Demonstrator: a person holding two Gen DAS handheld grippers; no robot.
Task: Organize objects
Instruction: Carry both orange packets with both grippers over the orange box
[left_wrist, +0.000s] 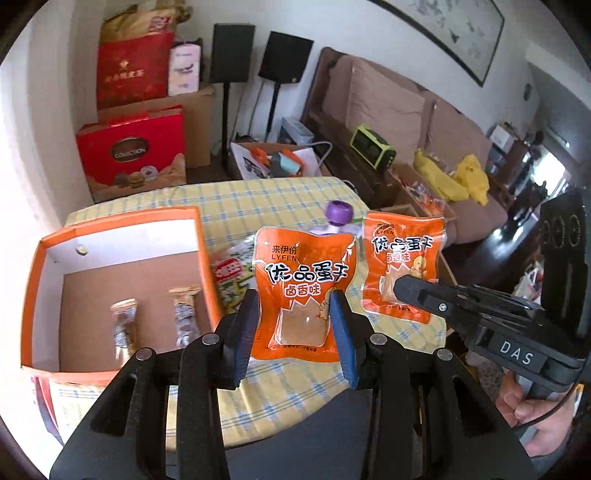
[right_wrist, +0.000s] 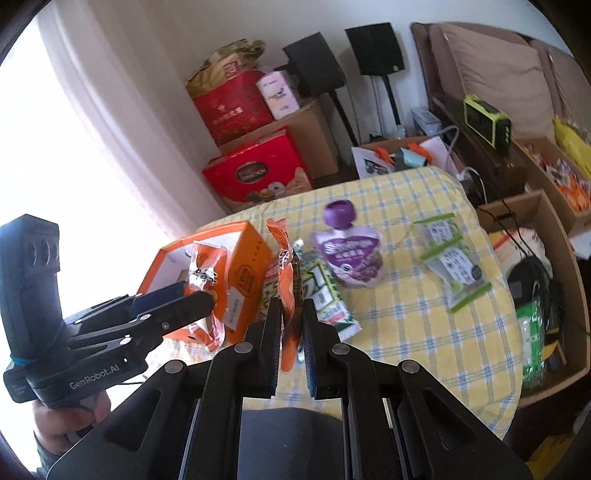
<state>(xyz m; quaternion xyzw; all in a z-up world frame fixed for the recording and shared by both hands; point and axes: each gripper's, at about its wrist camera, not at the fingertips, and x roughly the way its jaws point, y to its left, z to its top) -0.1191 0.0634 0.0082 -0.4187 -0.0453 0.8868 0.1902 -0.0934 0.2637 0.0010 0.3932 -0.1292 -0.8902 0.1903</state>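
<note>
My left gripper (left_wrist: 293, 314) is shut on an orange egg-snack packet (left_wrist: 303, 269) and holds it upright above the table, just right of the open orange box (left_wrist: 48, 258). The box holds two small wrapped snacks (left_wrist: 123, 325). My right gripper (right_wrist: 291, 314) is shut on a second orange packet (right_wrist: 286, 266), seen edge-on; it also shows in the left wrist view (left_wrist: 400, 258), right of the first packet. The left gripper shows in the right wrist view (right_wrist: 201, 295), next to the box (right_wrist: 243, 266).
On the yellow checked tablecloth (right_wrist: 406, 314) lie a purple spout pouch (right_wrist: 349, 254), a green-white snack packet (right_wrist: 325, 295) and a strip of green-edged sachets (right_wrist: 450, 258). Cardboard boxes (right_wrist: 546, 240) stand right of the table. Red gift boxes (left_wrist: 133, 155) and a sofa (left_wrist: 406, 110) lie beyond.
</note>
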